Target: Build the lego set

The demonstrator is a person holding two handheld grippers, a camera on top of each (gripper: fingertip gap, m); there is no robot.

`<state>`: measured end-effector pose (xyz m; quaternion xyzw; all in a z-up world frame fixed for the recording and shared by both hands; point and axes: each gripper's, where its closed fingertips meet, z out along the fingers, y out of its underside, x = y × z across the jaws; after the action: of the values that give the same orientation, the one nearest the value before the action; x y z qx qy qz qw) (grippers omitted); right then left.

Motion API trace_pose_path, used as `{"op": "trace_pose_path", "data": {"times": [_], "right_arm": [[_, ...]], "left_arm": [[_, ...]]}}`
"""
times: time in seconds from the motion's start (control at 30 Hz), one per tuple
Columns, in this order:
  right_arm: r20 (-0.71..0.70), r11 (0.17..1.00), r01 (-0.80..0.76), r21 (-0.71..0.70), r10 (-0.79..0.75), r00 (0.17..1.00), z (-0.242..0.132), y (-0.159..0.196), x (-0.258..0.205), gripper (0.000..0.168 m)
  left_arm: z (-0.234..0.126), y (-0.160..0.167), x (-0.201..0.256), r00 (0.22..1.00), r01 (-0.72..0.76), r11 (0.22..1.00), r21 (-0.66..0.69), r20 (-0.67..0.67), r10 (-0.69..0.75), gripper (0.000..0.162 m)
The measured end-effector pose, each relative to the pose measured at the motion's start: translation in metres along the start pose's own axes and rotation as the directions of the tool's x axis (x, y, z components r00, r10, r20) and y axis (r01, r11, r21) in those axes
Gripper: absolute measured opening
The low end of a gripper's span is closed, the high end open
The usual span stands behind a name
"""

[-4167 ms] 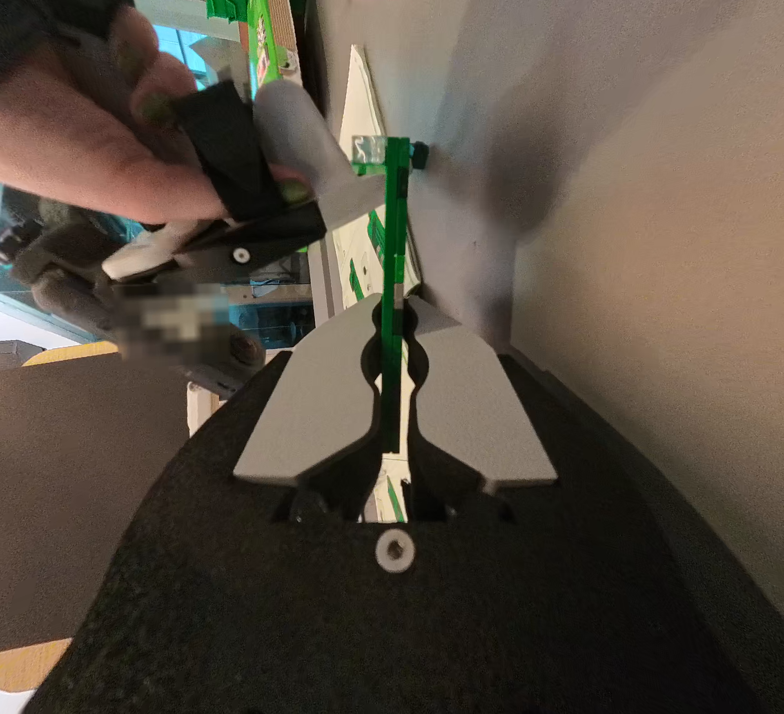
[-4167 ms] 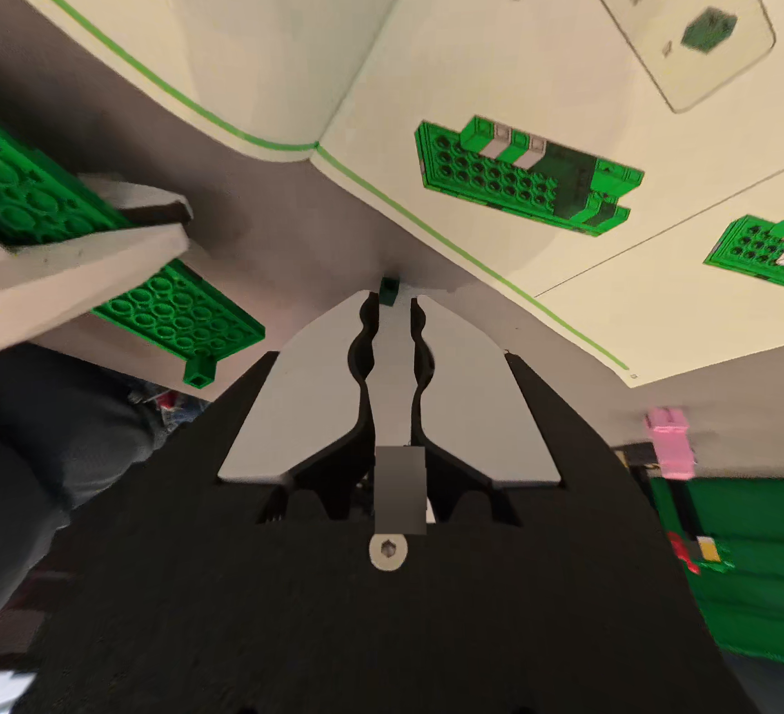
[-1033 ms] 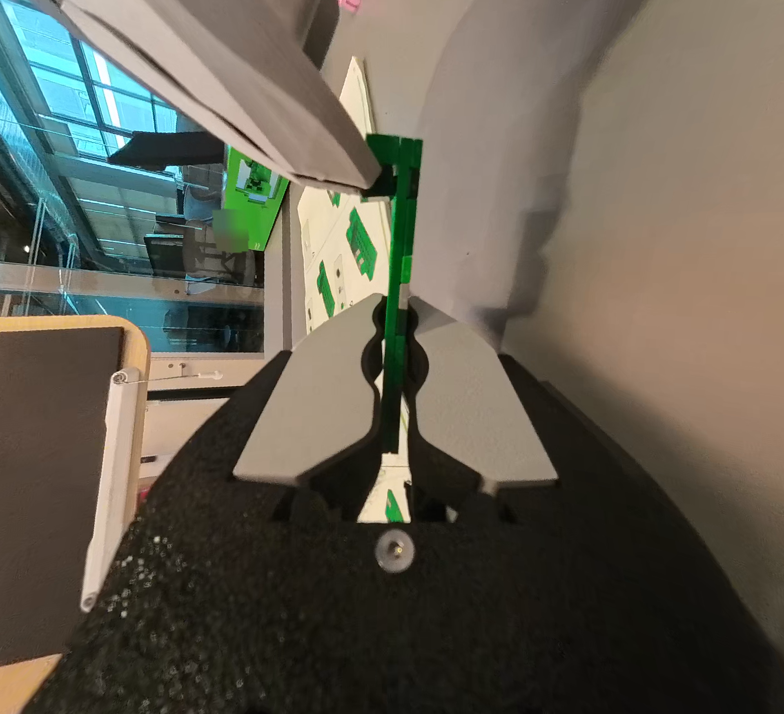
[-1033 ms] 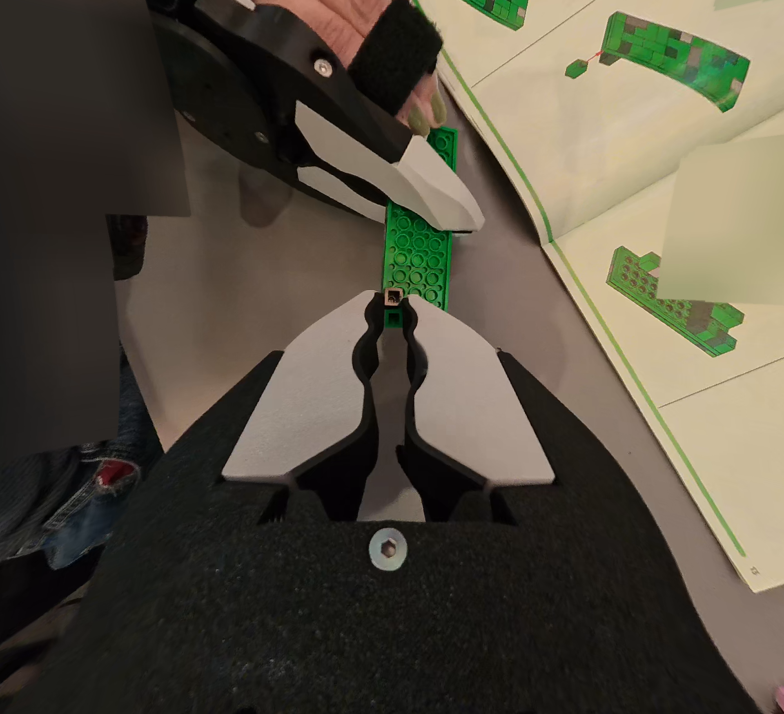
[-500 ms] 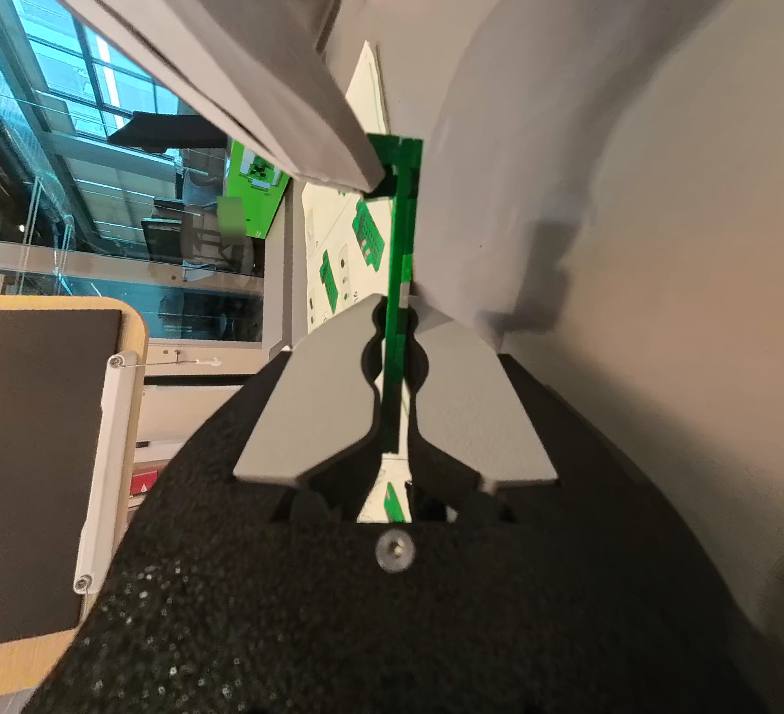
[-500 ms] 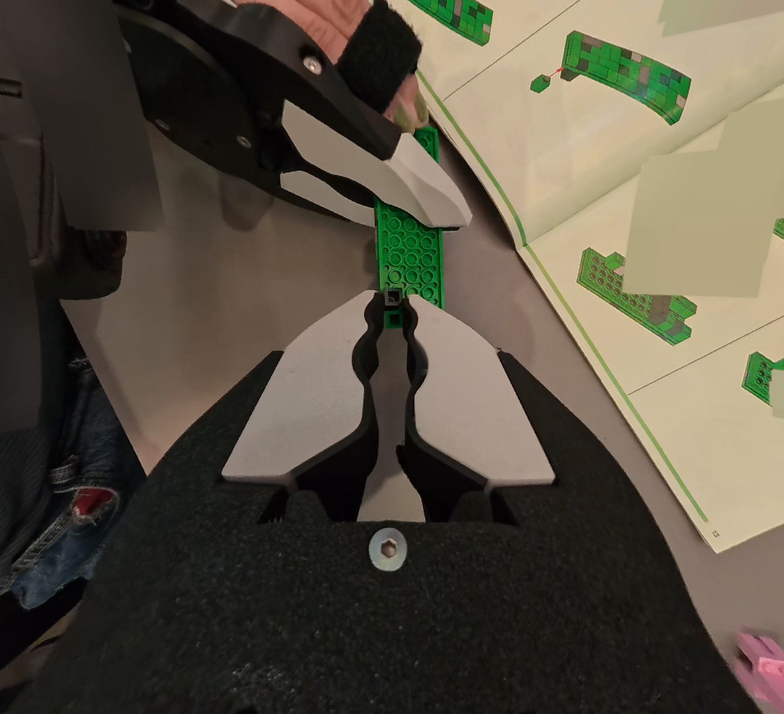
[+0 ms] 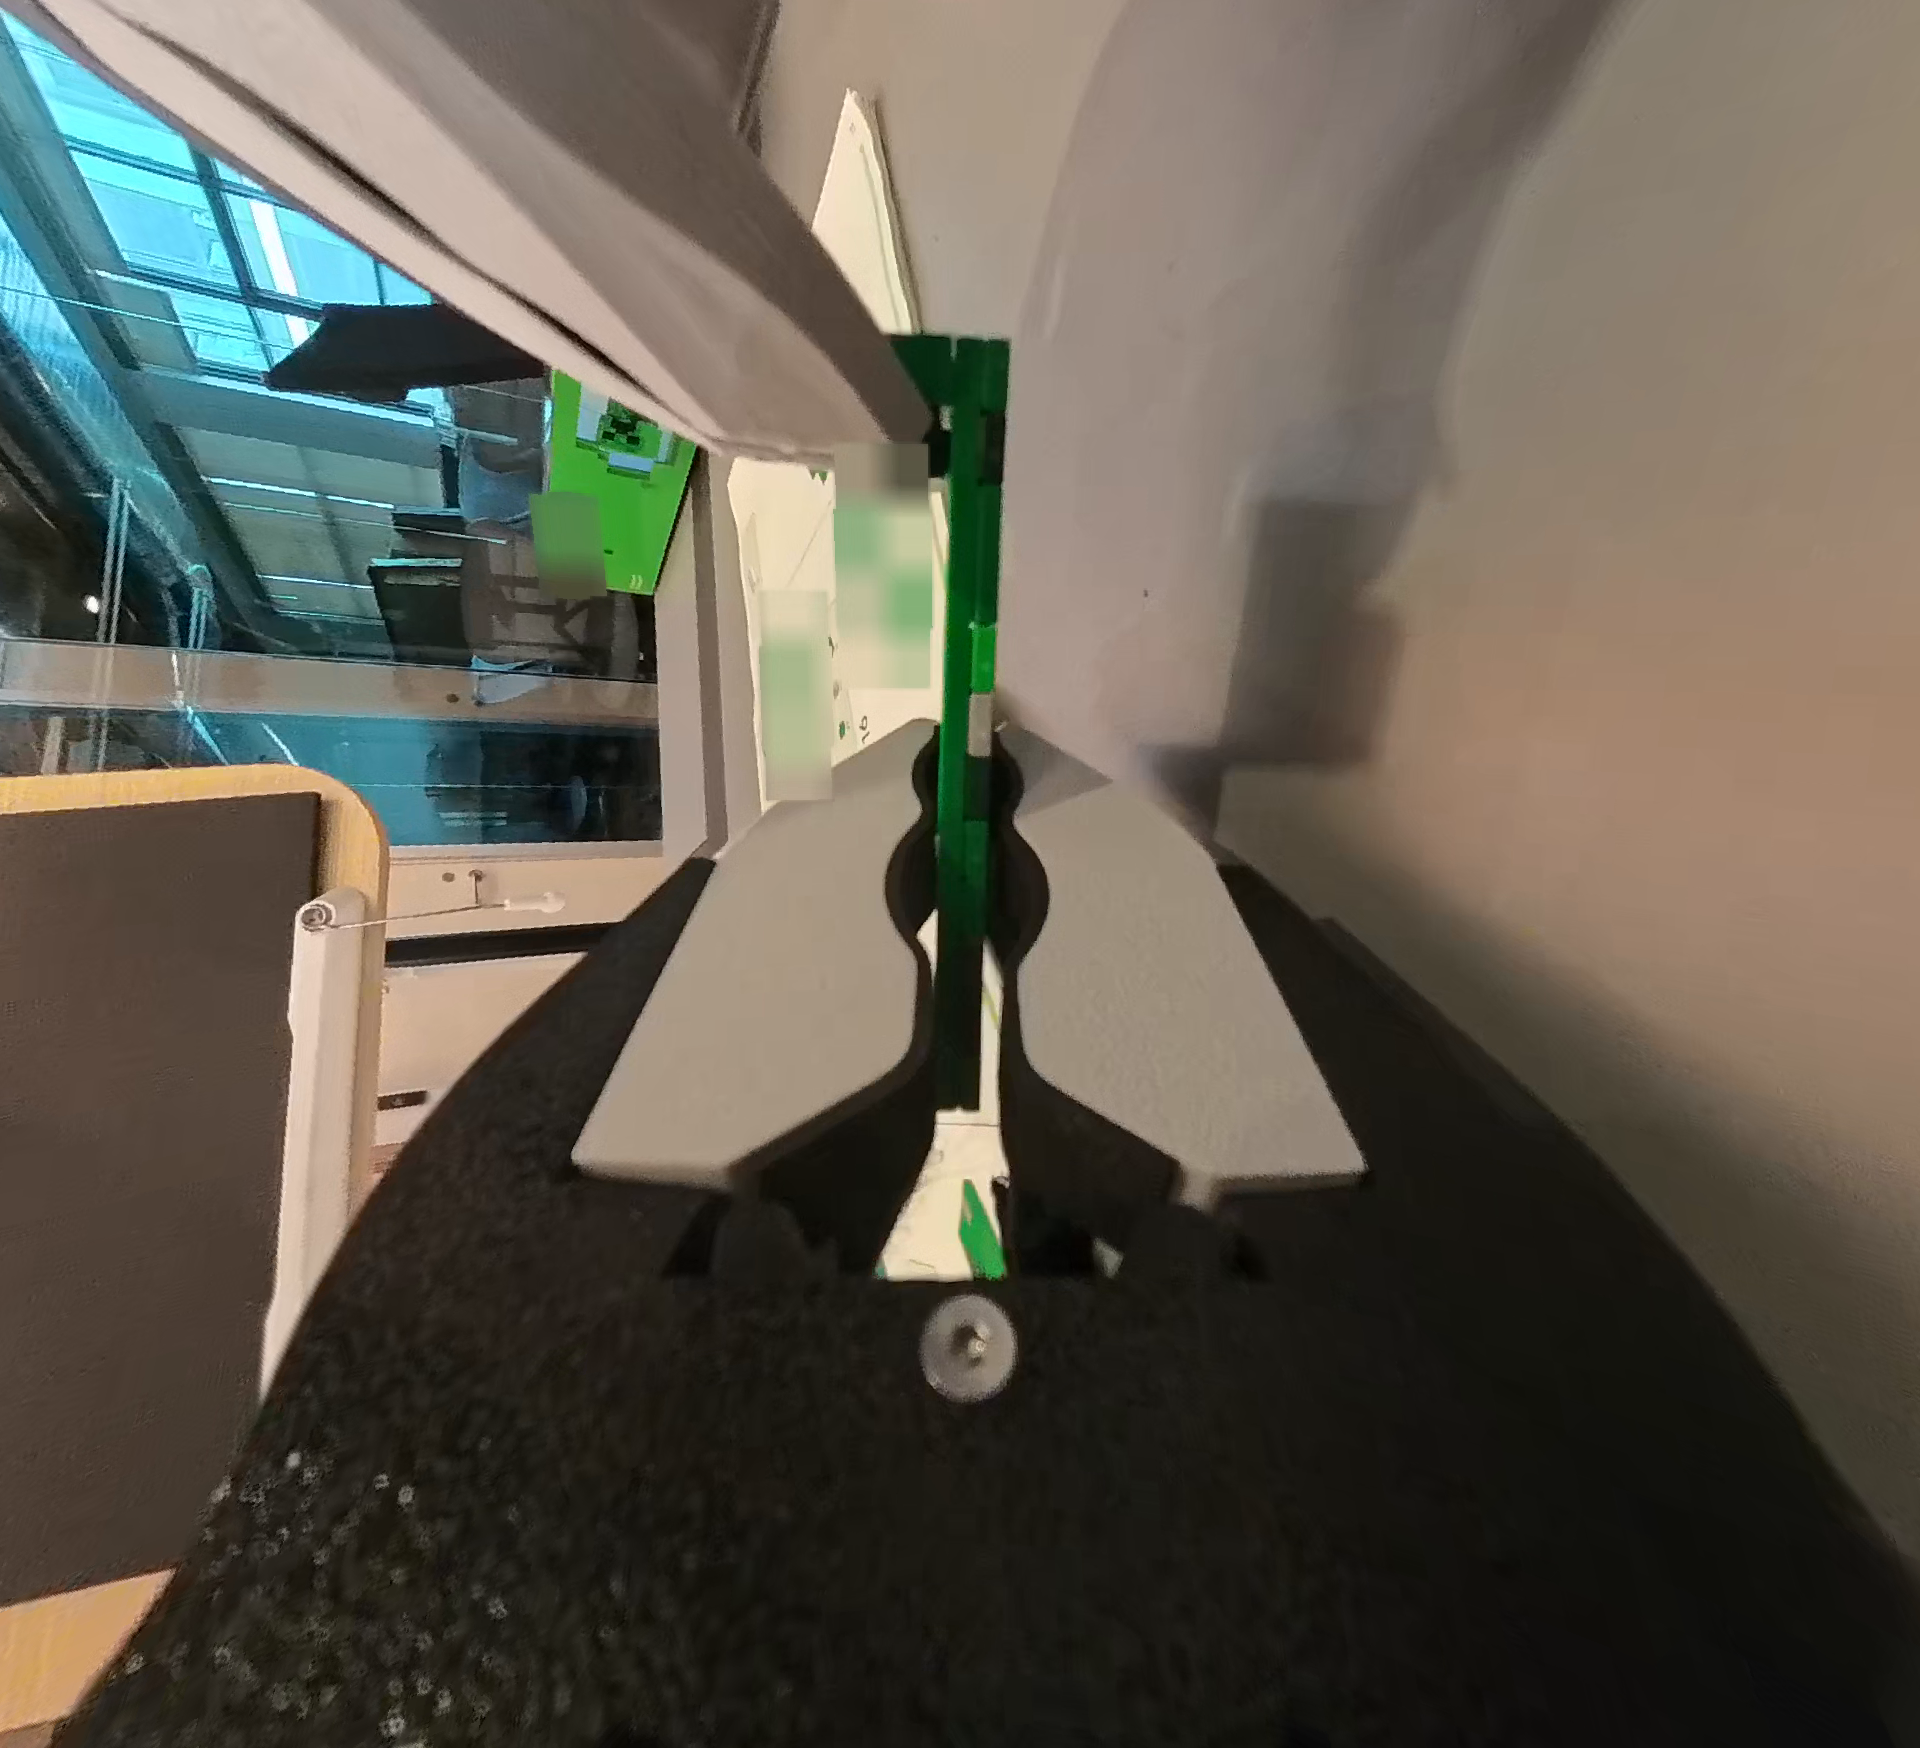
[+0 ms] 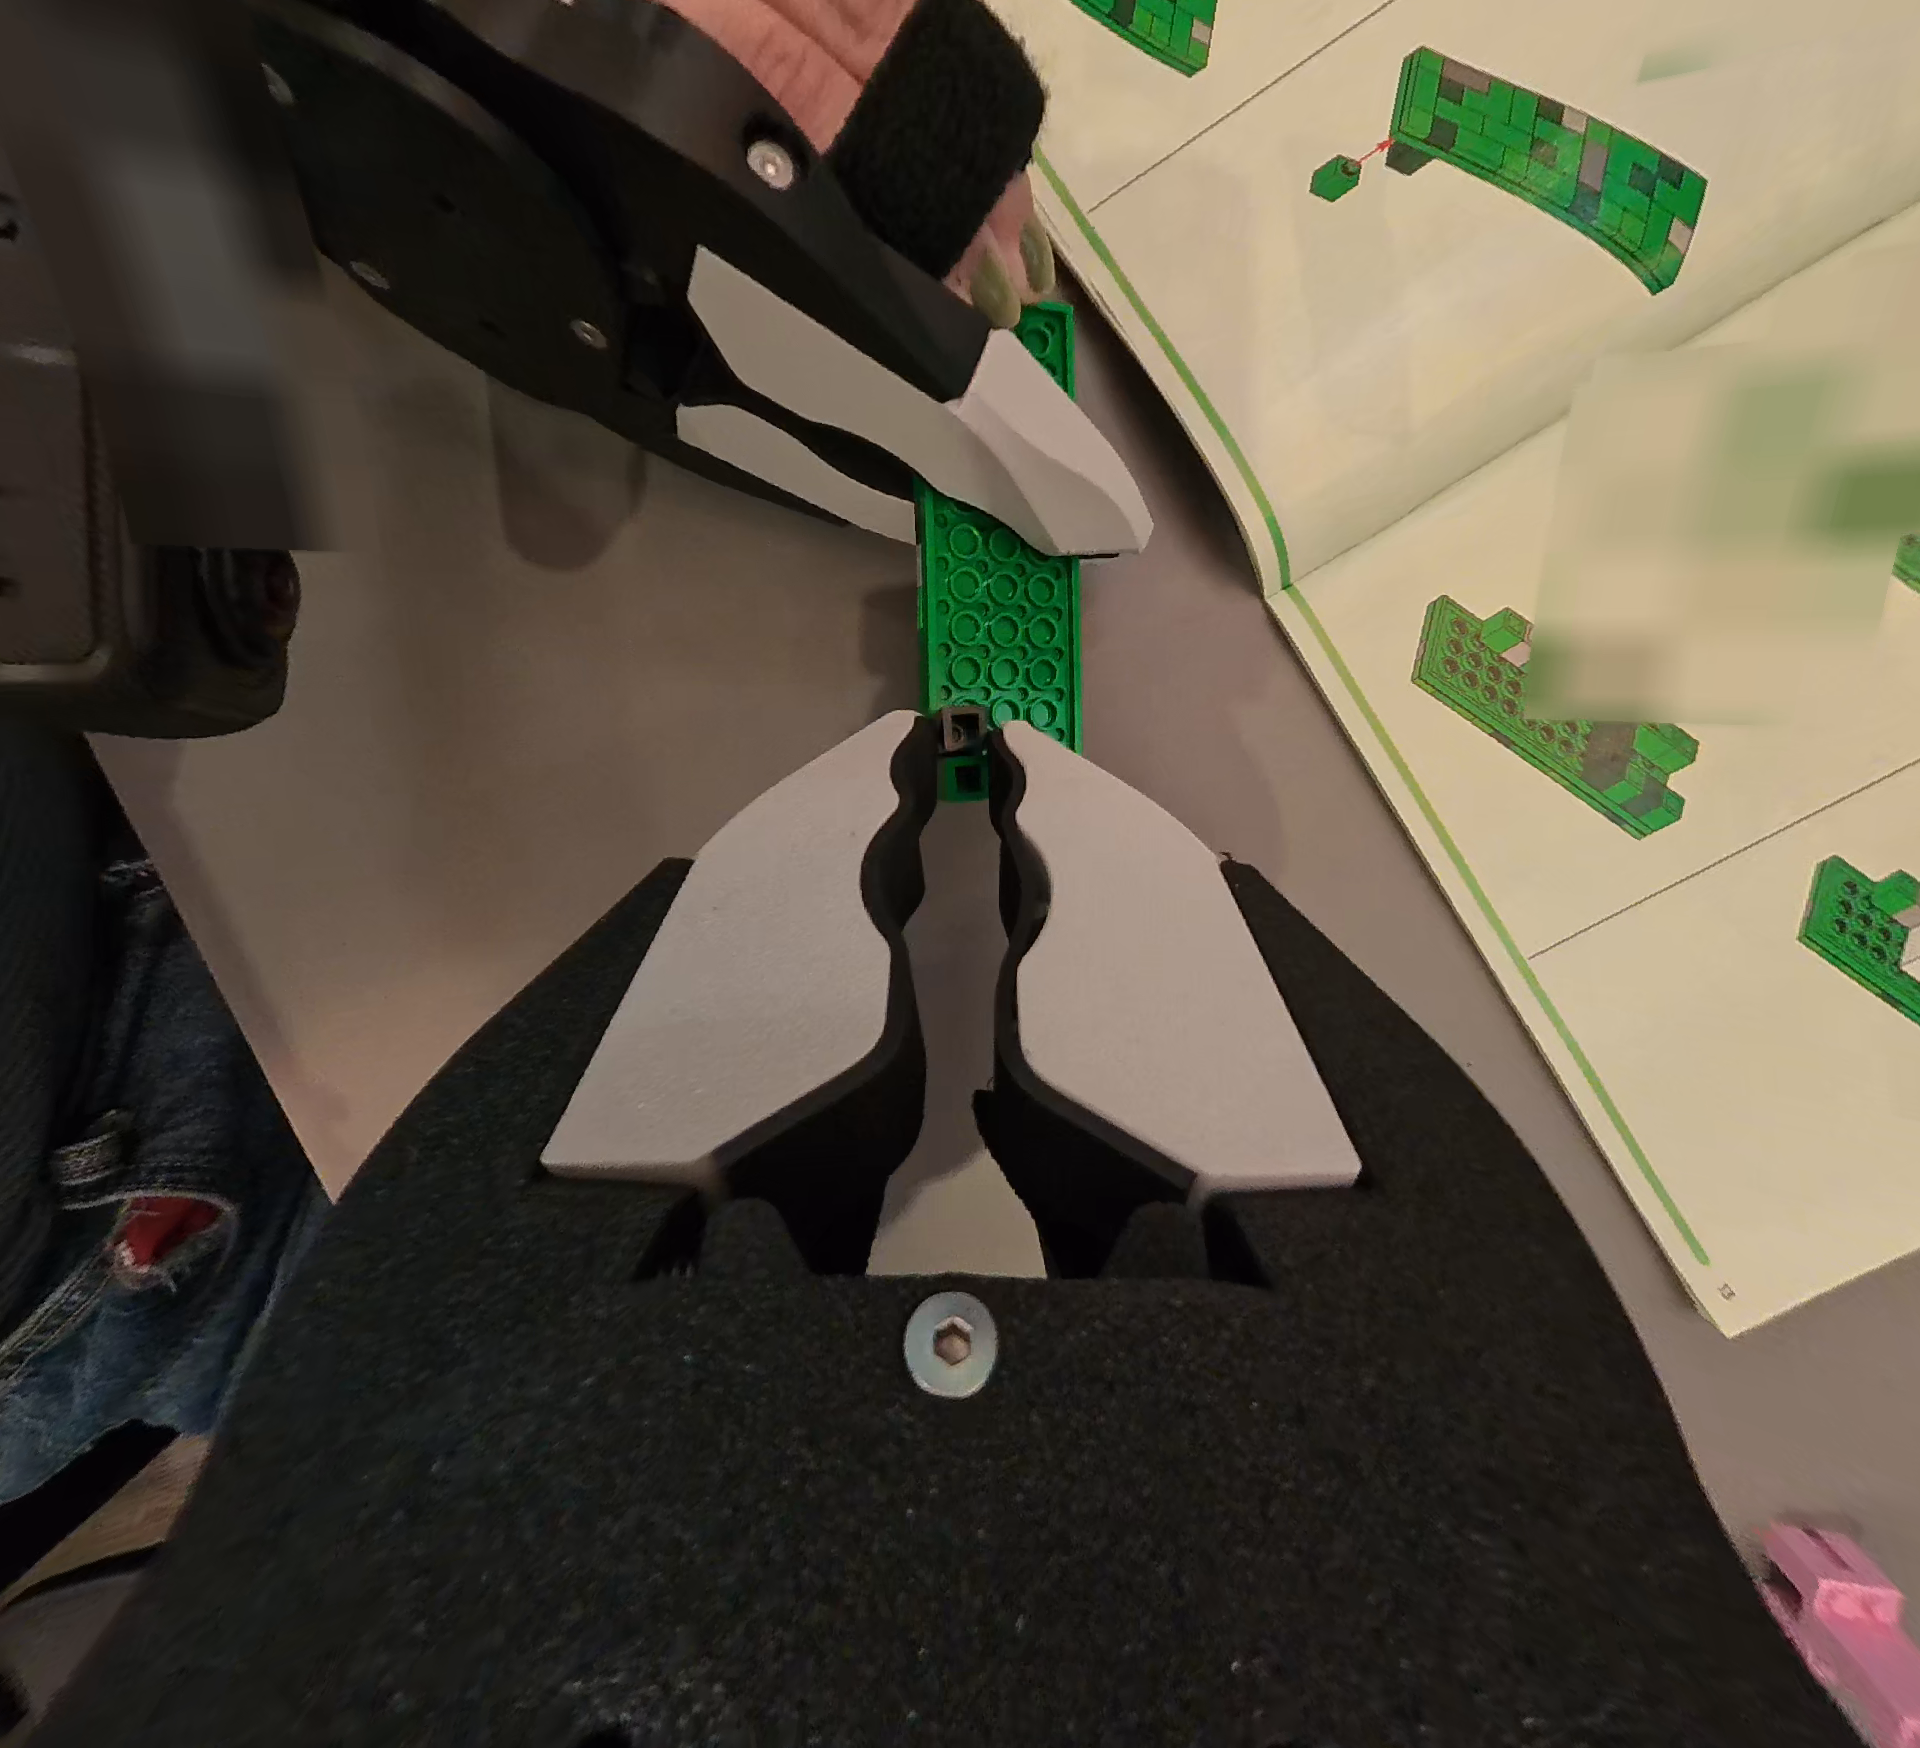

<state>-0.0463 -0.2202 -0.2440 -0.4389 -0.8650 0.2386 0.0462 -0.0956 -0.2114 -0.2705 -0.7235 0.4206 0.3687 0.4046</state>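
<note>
Left gripper (image 7: 971,763) is clamped on the green plate (image 8: 1000,628), bracing it edge-on above the grey table (image 8: 582,659), left of the instruction booklet (image 8: 1558,555). Right gripper (image 8: 961,742) pinches a small brick (image 8: 964,730) against the plate's near end, probably seating it.

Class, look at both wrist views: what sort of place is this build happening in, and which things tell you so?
Probably an office or lab workspace, not a home. Large glazed windows and what look like desks and chairs lie behind a plain grey table, where an open instruction booklet lies beside the green plate.
</note>
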Motion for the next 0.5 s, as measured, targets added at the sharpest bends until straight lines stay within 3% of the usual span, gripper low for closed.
{"op": "trace_pose_path", "data": {"times": [0.5], "right_arm": [[0.013, 1.000, -0.022, -0.009, 0.022, 1.000, 0.0061, 0.0106, -0.0018, 0.009]], "left_arm": [[0.0019, -0.0012, 0.0055, 0.988, -0.153, 0.987, -0.041, -0.004, 0.153, 0.006]]}}
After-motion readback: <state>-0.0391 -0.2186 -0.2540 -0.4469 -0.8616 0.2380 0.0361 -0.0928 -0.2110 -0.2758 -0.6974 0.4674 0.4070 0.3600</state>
